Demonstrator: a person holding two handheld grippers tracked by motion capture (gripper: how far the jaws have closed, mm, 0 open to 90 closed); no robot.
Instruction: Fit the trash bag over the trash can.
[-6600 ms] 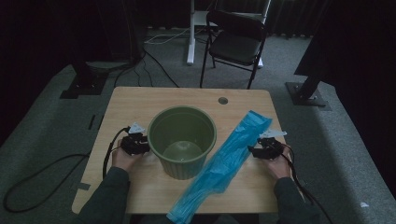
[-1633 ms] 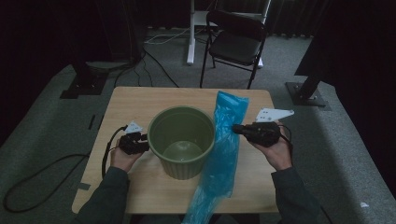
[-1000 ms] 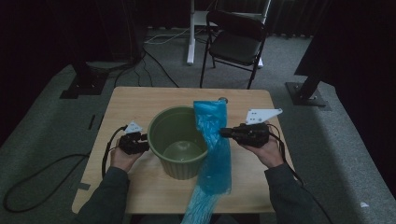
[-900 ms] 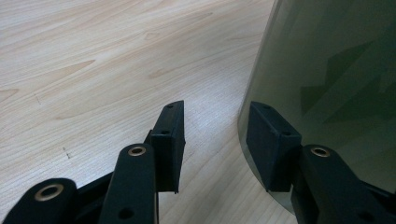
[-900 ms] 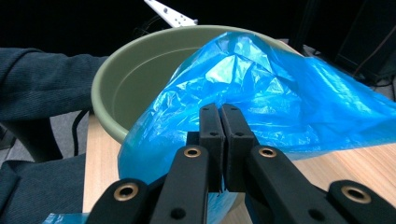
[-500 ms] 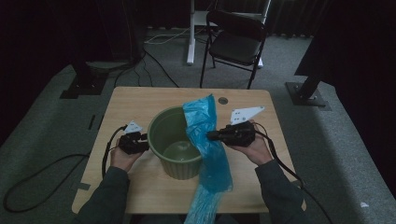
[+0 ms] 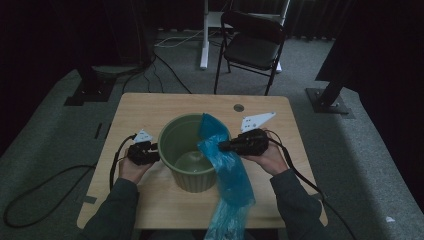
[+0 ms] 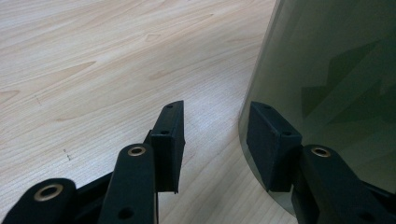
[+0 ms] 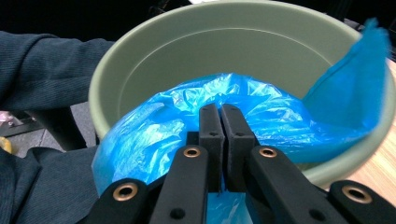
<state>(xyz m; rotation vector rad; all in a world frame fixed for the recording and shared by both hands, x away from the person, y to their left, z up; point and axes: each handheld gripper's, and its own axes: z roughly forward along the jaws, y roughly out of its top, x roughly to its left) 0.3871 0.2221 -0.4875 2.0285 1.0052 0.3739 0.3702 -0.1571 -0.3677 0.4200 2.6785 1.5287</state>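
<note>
A pale green bucket [image 7: 192, 181] stands mid-table on the wooden table [image 7: 150, 110]. My right gripper [image 7: 222, 146] is shut on a long blue plastic bag [image 7: 227, 167] at the bucket's right rim. The bag's top end leans over the rim into the bucket, and its tail trails down over the table's front edge. In the right gripper view the jaws of my right gripper [image 9: 222, 114] pinch the crumpled bag [image 9: 154, 135] in front of the bucket's mouth [image 9: 224, 42]. My left gripper [image 7: 156, 155] rests open beside the bucket's left wall. In the left gripper view this gripper [image 8: 215, 140] holds nothing, one jaw close against the bucket [image 8: 336, 70].
A black folding chair [image 7: 255, 45] stands beyond the table's far edge. A small round hole [image 7: 239, 107] sits in the tabletop behind the bucket. Cables and stand bases lie on the grey carpet around. A dark sleeve [image 9: 46, 60] lies past the bucket.
My right gripper lifted the blue bag off the table's right side and carried it left until its top hangs over the bucket's rim. The left gripper stayed put.
</note>
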